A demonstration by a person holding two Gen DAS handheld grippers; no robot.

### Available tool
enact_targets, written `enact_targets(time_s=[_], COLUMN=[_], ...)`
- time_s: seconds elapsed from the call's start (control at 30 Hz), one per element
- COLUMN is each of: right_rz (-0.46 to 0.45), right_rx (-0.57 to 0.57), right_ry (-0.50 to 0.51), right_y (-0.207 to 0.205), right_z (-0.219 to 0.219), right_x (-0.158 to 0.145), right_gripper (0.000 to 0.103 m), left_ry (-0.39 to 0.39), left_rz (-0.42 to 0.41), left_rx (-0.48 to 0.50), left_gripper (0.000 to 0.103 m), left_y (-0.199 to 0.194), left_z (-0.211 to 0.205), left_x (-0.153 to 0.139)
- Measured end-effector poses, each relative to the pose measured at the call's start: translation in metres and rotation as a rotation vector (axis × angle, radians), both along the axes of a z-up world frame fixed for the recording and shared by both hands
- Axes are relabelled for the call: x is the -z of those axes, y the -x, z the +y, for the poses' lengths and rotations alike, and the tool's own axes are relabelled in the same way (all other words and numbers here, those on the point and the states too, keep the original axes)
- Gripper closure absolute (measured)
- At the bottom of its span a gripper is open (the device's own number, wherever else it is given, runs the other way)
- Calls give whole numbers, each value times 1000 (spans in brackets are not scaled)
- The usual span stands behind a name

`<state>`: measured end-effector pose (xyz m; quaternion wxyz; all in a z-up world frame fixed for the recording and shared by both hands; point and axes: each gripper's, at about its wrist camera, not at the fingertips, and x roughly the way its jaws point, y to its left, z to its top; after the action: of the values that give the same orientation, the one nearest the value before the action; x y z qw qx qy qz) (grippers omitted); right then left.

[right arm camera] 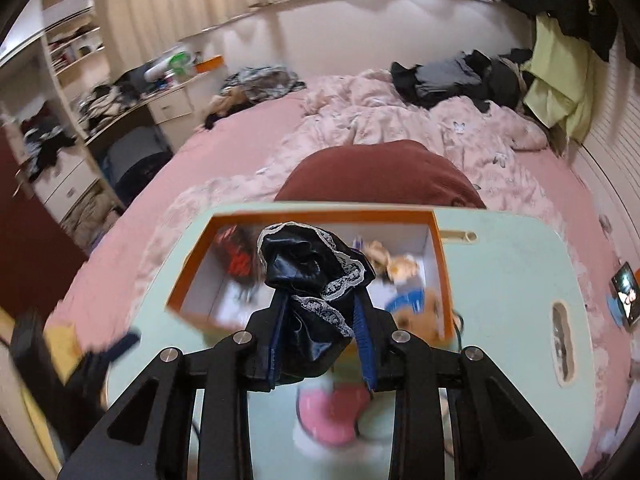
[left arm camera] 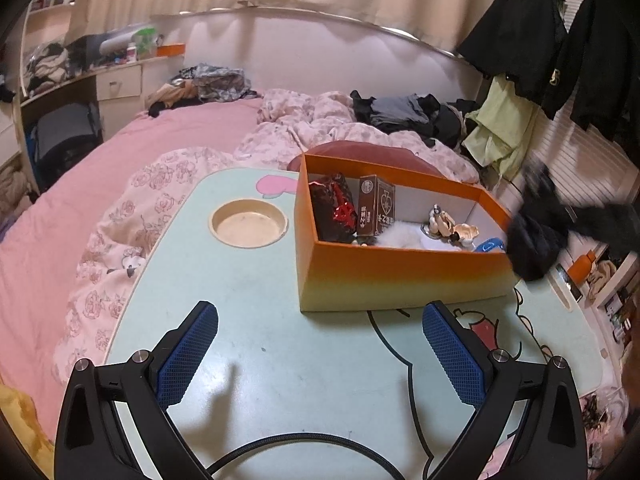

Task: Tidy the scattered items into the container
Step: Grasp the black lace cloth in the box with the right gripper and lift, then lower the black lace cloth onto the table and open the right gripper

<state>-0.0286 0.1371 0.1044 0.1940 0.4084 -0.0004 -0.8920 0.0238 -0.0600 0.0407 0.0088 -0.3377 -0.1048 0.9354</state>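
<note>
An orange box (left arm camera: 400,276) stands on the pale green bed table (left arm camera: 248,288). It holds a dark red-patterned packet (left arm camera: 334,208), a brown card box (left arm camera: 376,210), a small figurine (left arm camera: 444,224) and other small items. My left gripper (left arm camera: 320,354) is open and empty, low over the table in front of the box. My right gripper (right arm camera: 320,300) is shut on a black lace-trimmed cloth (right arm camera: 312,276) and holds it above the near edge of the box (right arm camera: 444,276). In the left wrist view that cloth shows as a dark blur (left arm camera: 536,236) at the box's right end.
The table has a round cup recess (left arm camera: 249,223) left of the box. It sits on a pink bed with a floral quilt (left arm camera: 132,220) and a dark red cushion (right arm camera: 380,172) behind the box. Clothes (left arm camera: 408,114) lie on the bed and hang at the right.
</note>
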Motion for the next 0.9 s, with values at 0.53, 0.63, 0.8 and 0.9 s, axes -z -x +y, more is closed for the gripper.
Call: enact_targets(time_s=[0.53,0.63,0.8,0.9], right_rz=[-84,-61,5,-3], right_rx=[53,74,128,132], right_ry=[-28,29,83,101], right_y=[-33,-38,-45,-42], right_z=[24,33,48,50], right_x=[85,82,67,64], right_gripper=[59,44,30,30], left_ry=[39,34,54,68], left_rz=[-39,-63,-83,-90], left_rx=[141,182,205,211], left_gripper=[28,31,31,31], left_y=[76,98,115,119], left_z=[15,25,43,50], left_x=[-49,-52,-49,-46])
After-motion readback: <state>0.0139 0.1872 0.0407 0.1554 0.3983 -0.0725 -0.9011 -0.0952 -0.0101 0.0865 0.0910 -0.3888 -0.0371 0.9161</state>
